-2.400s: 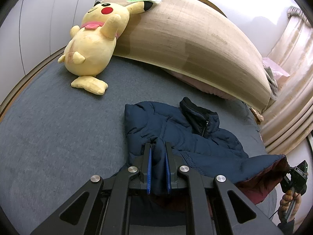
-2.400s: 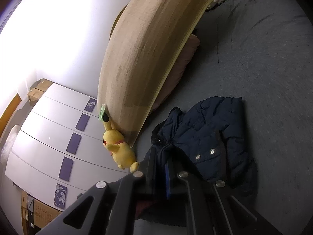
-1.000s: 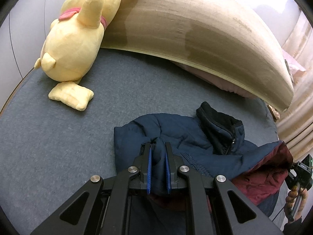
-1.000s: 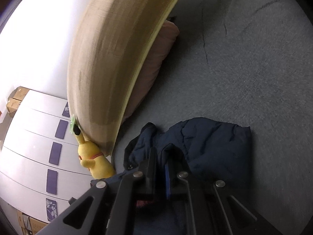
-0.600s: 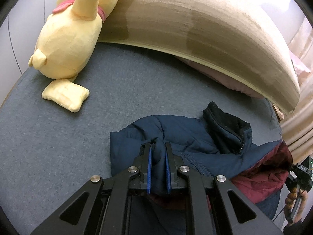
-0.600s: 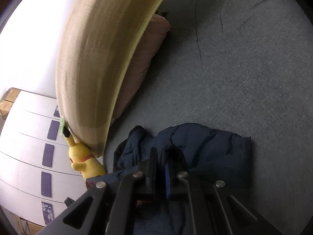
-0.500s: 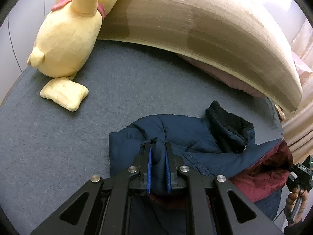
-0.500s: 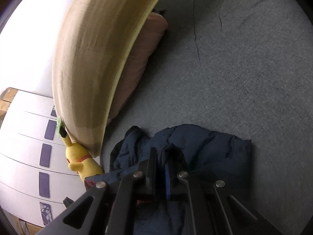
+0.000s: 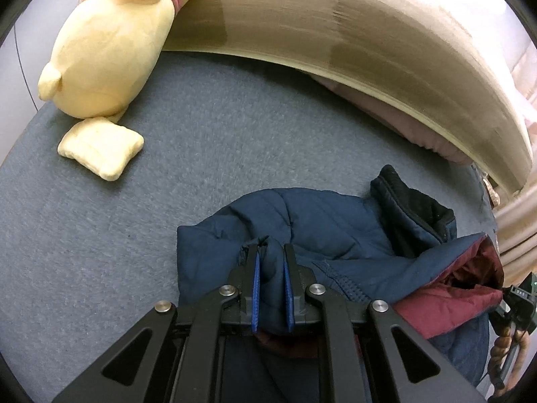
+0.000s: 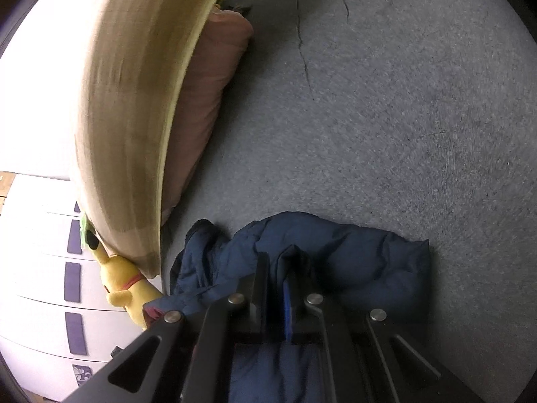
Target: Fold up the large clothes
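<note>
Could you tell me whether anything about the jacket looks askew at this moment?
Yes: the navy jacket lies bunched on the bed, its maroon lining turned out on one side and its collar standing up.

– That jacket (image 9: 322,231), what's it made of?
– Quilted navy cloth with a faint sheen, and a smooth maroon lining (image 9: 449,288). The bed (image 9: 214,154) beneath it is matt, nubbly grey fabric.
– And the yellow toy (image 9: 114,40) beyond the jacket?
– Soft plush. The headboard (image 9: 369,27) behind it is coarse-woven beige.
</note>
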`<control>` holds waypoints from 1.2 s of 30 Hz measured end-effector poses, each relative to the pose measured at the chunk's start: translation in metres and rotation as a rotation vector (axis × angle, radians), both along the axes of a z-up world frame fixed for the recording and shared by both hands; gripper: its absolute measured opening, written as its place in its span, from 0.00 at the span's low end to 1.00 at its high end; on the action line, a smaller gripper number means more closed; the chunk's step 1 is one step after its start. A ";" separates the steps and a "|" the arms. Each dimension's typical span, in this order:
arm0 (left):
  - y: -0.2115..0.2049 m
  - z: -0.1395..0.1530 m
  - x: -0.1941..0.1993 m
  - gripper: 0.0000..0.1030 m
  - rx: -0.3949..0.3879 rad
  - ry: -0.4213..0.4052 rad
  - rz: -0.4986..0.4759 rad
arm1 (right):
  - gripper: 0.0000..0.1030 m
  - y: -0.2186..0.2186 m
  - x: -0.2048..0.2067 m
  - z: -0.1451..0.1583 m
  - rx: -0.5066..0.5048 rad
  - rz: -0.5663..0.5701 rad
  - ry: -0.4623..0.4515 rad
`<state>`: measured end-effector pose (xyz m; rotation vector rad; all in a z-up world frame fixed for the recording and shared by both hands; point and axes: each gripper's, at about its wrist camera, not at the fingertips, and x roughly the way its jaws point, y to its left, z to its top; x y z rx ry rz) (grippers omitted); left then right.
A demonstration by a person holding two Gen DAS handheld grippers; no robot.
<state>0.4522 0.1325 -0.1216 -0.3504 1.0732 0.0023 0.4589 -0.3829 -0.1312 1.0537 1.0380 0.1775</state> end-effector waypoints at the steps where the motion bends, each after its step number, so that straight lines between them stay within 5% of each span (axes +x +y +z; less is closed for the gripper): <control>1: -0.001 0.000 0.001 0.13 0.004 0.000 -0.002 | 0.08 0.001 0.001 -0.001 -0.007 0.003 0.000; 10: 0.008 -0.004 0.005 0.16 -0.053 0.015 0.042 | 0.09 0.001 0.002 -0.008 0.037 -0.018 0.022; 17: 0.000 -0.001 0.011 0.14 0.011 -0.007 0.008 | 0.08 0.009 0.010 0.008 -0.046 0.013 -0.017; 32: 0.003 -0.003 0.031 0.16 -0.033 0.024 0.044 | 0.09 -0.002 0.023 -0.012 0.082 -0.065 0.036; 36: -0.001 -0.002 0.031 0.15 0.003 0.016 0.030 | 0.09 0.000 0.024 -0.004 0.022 -0.044 0.017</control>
